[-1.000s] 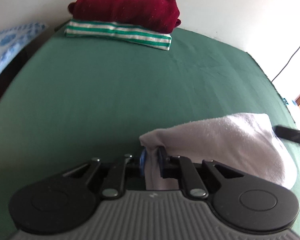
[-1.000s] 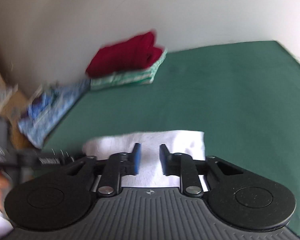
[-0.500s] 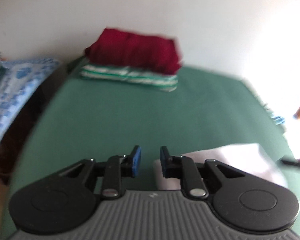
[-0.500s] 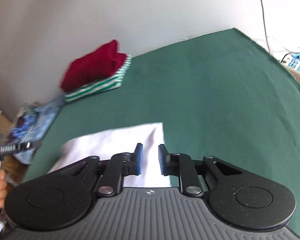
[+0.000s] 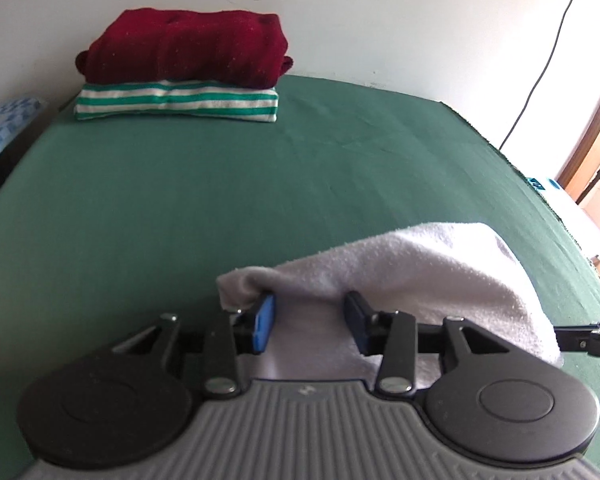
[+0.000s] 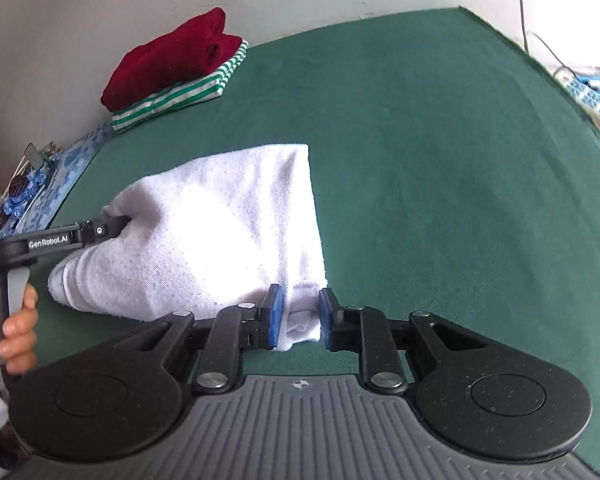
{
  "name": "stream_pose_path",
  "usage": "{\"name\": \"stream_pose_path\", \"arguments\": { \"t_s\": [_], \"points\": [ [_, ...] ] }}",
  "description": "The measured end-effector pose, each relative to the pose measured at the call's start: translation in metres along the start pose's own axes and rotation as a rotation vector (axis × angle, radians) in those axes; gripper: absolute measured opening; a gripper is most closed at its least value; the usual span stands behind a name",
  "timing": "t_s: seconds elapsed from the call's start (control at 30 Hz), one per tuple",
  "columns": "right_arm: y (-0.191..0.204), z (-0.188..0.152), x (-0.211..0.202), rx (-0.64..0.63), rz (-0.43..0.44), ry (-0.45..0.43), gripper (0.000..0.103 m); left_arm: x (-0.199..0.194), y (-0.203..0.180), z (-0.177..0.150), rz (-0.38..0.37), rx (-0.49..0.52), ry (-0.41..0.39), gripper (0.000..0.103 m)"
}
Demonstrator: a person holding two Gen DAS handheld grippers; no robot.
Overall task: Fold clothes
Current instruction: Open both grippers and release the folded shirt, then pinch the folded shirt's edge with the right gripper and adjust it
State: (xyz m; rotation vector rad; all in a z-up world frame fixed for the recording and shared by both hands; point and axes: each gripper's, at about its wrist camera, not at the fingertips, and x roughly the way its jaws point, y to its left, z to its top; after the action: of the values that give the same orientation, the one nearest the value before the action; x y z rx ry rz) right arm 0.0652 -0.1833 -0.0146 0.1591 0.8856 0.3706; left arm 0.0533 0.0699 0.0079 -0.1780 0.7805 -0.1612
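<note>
A white towel [image 5: 420,272] lies partly folded and humped up on the green-covered table [image 5: 180,200]. My left gripper [image 5: 310,320] is at the towel's near edge. Its jaws are opening, the cloth drapes over and between the fingertips, and the pads stand clear of it. In the right wrist view the towel [image 6: 220,216] runs from the left gripper's finger [image 6: 100,230] to my right gripper [image 6: 300,318]. That gripper's jaws are closing, and its pads pinch a bunched corner of the towel. A person's hand [image 6: 18,328] holds the left gripper's handle.
A folded dark red garment [image 5: 184,44] sits on a folded green-and-white striped one [image 5: 176,100] at the table's far left, by the wall. A blue patterned cloth [image 6: 60,176] lies beyond the left edge. A cable [image 5: 540,68] hangs on the wall at right.
The left gripper was shut on the towel's edge, let go and drew back, and now stands wider with cloth over its tips. The right gripper sank; a towel corner now sits between its pads.
</note>
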Motion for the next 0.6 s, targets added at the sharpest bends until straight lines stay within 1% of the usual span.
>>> {"name": "stream_pose_path", "arguments": {
  "t_s": [0.03,0.07,0.1,0.17,0.2,0.3,0.33,0.37,0.4,0.43,0.47,0.5,0.57,0.6],
  "points": [
    [-0.003,0.007,-0.01,-0.012,-0.021,-0.036,0.021,-0.004,0.004,0.002,0.006,-0.011,0.0,0.044],
    [-0.004,0.016,-0.021,-0.027,-0.025,-0.072,0.021,-0.011,0.008,0.002,0.024,-0.023,-0.011,0.034],
    [-0.002,0.027,-0.029,-0.046,0.004,-0.103,0.021,-0.018,0.01,0.002,0.033,-0.039,-0.027,0.033],
    [0.015,0.042,-0.023,-0.086,0.078,-0.136,0.021,-0.032,0.016,0.006,0.015,-0.089,-0.063,0.033],
    [0.024,0.047,-0.013,-0.106,0.107,-0.134,0.021,-0.034,0.016,0.009,-0.017,-0.113,-0.072,0.033],
    [0.046,0.054,0.015,-0.172,0.204,-0.096,0.021,-0.026,0.004,0.017,-0.098,-0.134,-0.065,0.038],
    [0.054,0.056,0.026,-0.189,0.232,-0.07,0.021,-0.02,0.0,0.019,-0.11,-0.134,-0.058,0.039],
    [0.058,0.056,0.035,-0.205,0.248,-0.04,0.021,-0.01,-0.003,0.019,-0.097,-0.124,-0.042,0.039],
    [0.061,0.058,0.045,-0.221,0.234,-0.025,0.018,0.0,-0.004,0.018,-0.078,-0.118,-0.029,0.039],
    [0.063,0.059,0.054,-0.24,0.194,-0.022,0.015,0.008,-0.002,0.017,-0.049,-0.119,-0.019,0.041],
    [0.063,0.059,0.063,-0.252,0.159,-0.021,0.009,0.017,0.0,0.016,-0.021,-0.121,-0.01,0.043],
    [0.059,0.06,0.07,-0.241,0.149,-0.025,0.0,0.023,0.002,0.015,0.002,-0.114,-0.005,0.044],
    [0.049,0.061,0.073,-0.189,0.175,-0.032,0.0,0.025,0.005,0.016,0.027,-0.07,-0.012,0.045],
    [0.047,0.06,0.069,-0.179,0.167,-0.035,0.0,0.025,0.005,0.016,0.048,-0.044,-0.016,0.045]
  ]
}}
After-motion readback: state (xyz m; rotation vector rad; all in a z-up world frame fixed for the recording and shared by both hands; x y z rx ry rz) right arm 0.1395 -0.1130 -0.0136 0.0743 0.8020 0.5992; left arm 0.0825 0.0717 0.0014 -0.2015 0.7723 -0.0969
